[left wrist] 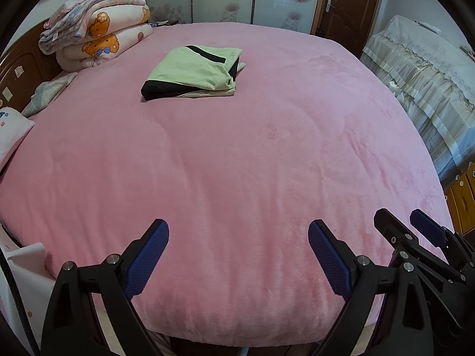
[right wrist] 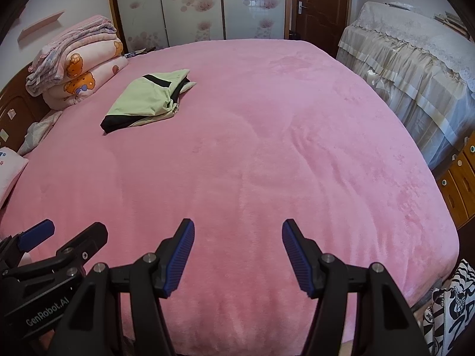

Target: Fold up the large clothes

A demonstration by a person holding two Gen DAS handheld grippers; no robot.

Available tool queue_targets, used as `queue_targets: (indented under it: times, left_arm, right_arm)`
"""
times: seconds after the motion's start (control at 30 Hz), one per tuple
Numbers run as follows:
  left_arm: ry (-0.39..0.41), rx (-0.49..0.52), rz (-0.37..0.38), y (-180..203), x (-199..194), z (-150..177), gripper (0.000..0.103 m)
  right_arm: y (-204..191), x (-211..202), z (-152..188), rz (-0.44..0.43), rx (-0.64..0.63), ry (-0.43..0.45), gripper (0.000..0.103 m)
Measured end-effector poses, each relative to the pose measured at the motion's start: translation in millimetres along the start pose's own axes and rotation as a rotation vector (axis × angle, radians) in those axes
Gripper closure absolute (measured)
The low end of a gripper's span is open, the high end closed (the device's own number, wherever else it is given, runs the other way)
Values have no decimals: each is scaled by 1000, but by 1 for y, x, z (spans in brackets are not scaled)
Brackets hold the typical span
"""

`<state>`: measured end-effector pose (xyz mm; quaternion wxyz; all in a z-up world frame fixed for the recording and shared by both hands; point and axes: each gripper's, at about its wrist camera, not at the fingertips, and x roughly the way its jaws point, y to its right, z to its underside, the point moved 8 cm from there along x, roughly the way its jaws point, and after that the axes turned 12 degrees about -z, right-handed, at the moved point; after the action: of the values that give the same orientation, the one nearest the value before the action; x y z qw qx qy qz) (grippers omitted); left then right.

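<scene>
While both claws hang over the near edge of the bed (left wrist: 237,163), nothing is in them. The left claw (left wrist: 238,233) has its two blue pads wide apart, with only pink blanket showing between them. The right claw (right wrist: 238,231) is open too, a bit less wide, and it holds nothing. They sit side by side, close together, and both tip down toward the bed. From the left wrist camera you can see the right claw peeking in at the right side, and from the right wrist camera the left claw peeks in at the left side.

The folded garment (left wrist: 194,72) lies far from the claws, up on the far left part of the bed. It is light green with black parts, and it is folded into a flat, neat pile. A little string end sticks out at its right corner. It lies flat on the pink blanket, well apart from both claws.

Behind it, in the far left corner, sits a stack of folded quilts (left wrist: 98,26) with orange bears on them. A white pillow (left wrist: 12,136) lies at the left edge of the bed. A brown door (left wrist: 350,6) stands in the far wall, and a cabinet under a pale lace cover (left wrist: 421,68) is on the right.
</scene>
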<state>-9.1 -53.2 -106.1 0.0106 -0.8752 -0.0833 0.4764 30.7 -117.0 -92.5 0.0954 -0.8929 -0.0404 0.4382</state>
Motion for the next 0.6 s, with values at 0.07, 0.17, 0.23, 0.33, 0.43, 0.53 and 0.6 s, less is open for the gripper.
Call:
queue_targets:
  times: [0.07, 0.17, 0.23, 0.33, 0.43, 0.53, 0.6]
  left_arm:
    - [1, 0, -1, 0, 0, 0, 9]
    - [2, 2, -3, 0, 0, 0, 9]
    - [3, 2, -2, 0, 0, 0, 9]
    - [2, 6, -7, 0, 1, 0, 9]
    - [0, 8, -10, 1, 2, 0, 9]
    - [-4, 8, -9, 2, 3, -1, 9]
    - [-7, 8, -9, 1, 4, -1, 9]
  right_arm:
    - [0, 0, 0, 0, 2, 0, 41]
    - [0, 0, 0, 4, -1, 0, 41]
    - [0, 0, 0, 8, -3, 2, 41]
    - [0, 0, 1, 12, -4, 3, 41]
    - [0, 0, 1, 16, -5, 1, 41]
    - [-1, 1, 0, 19, -5, -1, 41]
    - [-1, 2, 0, 22, -6, -2, 41]
